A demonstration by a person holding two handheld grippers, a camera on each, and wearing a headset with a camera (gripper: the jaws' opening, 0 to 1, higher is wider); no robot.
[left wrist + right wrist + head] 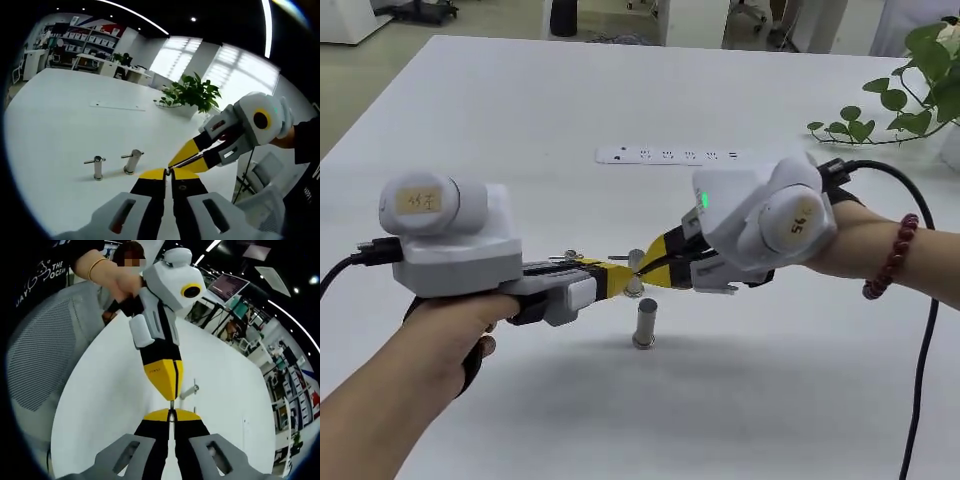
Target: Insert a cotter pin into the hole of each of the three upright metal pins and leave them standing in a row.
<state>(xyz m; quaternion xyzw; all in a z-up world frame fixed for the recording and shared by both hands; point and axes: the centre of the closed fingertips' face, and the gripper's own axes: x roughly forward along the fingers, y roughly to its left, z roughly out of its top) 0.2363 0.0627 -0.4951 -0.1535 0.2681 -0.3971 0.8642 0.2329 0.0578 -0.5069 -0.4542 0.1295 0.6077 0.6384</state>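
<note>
The white tabletop (790,400) stretches out beneath the work, with open office space behind it. At the middle, two yellow-tipped tools meet nose to nose. The right gripper (171,415) has its jaws drawn narrow onto a thin metal cotter pin (185,161), which reaches the tip of the left gripper (168,172). The left jaws are pressed together too, but I cannot tell whether they pinch the pin's end.

Just beside the tips, a short grey metal cylinder pin (645,322) stands upright. The left gripper view shows the outer upright pin (98,167) and the nearer upright pin (132,161), each crossed near its top by a thin piece. Farther back are a white power strip (665,155) and a green leafy plant (910,90).
</note>
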